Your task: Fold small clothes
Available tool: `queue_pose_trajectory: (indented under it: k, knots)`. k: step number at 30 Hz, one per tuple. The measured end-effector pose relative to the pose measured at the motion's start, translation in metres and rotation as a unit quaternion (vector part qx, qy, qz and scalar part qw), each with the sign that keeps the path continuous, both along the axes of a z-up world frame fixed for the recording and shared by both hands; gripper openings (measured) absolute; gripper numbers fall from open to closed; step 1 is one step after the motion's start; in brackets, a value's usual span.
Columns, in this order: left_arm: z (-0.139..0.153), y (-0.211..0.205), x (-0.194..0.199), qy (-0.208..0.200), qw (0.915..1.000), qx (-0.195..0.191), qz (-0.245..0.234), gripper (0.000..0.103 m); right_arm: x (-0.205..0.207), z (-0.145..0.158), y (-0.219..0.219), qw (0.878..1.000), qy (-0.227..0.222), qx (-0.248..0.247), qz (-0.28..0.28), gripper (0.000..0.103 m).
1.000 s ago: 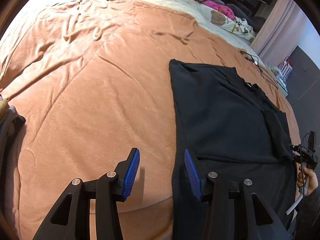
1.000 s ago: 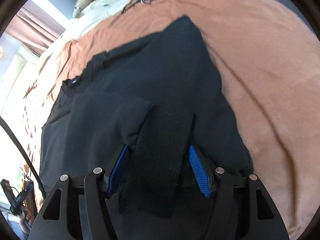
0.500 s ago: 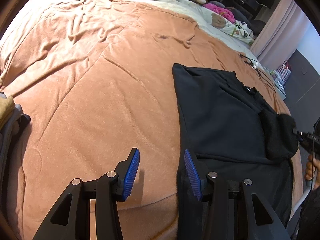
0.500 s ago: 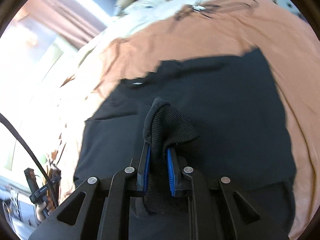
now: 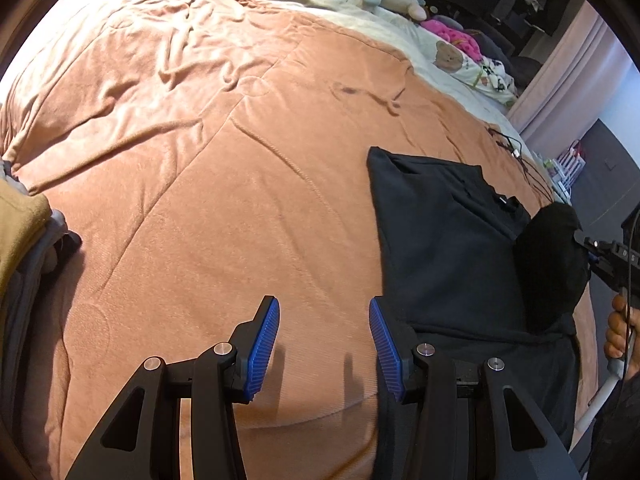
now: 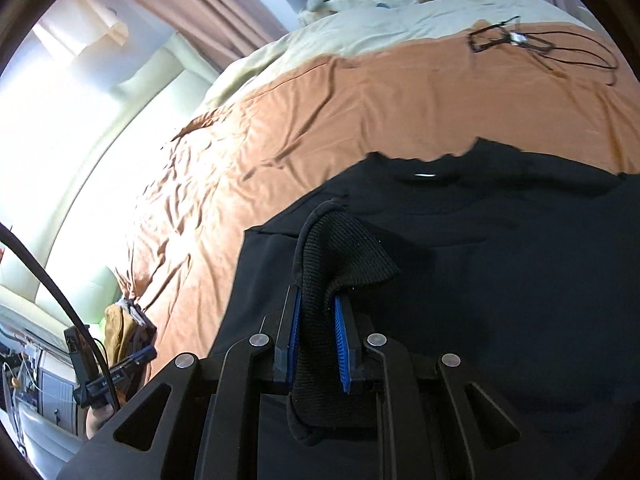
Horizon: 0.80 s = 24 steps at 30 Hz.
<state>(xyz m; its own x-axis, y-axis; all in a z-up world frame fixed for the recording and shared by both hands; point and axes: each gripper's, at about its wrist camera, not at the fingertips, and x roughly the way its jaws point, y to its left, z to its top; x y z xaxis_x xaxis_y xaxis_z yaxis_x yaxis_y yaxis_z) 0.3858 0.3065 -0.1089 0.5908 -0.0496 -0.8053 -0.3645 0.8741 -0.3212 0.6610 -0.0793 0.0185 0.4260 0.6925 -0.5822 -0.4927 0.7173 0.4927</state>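
Sleeve cuff (image 6: 320, 280) sat pinched between the nearly closed jaws of your right gripper (image 6: 316, 332), lifted off the black sweater (image 5: 440, 240) that lay flat on the orange blanket (image 5: 200, 200). Your left gripper (image 5: 324, 344) hung wide open and empty, hovering beside the sweater's left edge. To do this fold well, you likely needed to carry the sleeve straight across the body, keep it taut, and pin the hem with your left.
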Motion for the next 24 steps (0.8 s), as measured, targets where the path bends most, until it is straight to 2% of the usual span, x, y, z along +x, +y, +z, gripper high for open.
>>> queue_pose_trajectory:
  k: [4, 7, 8, 9, 11, 16, 24]
  knots:
    - [-0.004, 0.004, 0.002, 0.003, 1.0, 0.0, 0.001, 0.049, 0.009, -0.007, 0.037, 1.0, 0.005, -0.002, 0.008, 0.014]
    - [-0.005, 0.005, 0.002, 0.002, 1.0, 0.002, 0.002, 0.049, 0.013, -0.01, 0.051, 1.0, 0.013, 0.001, 0.01, 0.023]
    - [-0.004, 0.005, 0.002, 0.001, 1.0, 0.005, 0.002, 0.049, 0.015, -0.012, 0.056, 0.999, 0.025, 0.013, 0.02, 0.037]
    - [-0.003, 0.004, 0.002, -0.002, 1.0, 0.009, 0.002, 0.049, 0.016, -0.015, 0.058, 0.999, 0.031, 0.025, 0.027, 0.058]
    - [-0.001, 0.001, 0.003, -0.008, 0.9999, 0.015, 0.001, 0.049, 0.017, -0.018, 0.055, 0.999, 0.03, 0.017, 0.023, 0.072]
    - [-0.001, -0.012, 0.017, -0.009, 0.9999, 0.005, -0.013, 0.049, 0.026, -0.03, 0.019, 0.999, 0.042, 0.015, -0.01, 0.072]
    - [-0.003, -0.053, 0.054, -0.003, 0.9987, 0.004, -0.051, 0.049, 0.035, -0.043, -0.077, 0.995, 0.037, -0.023, -0.087, 0.072]
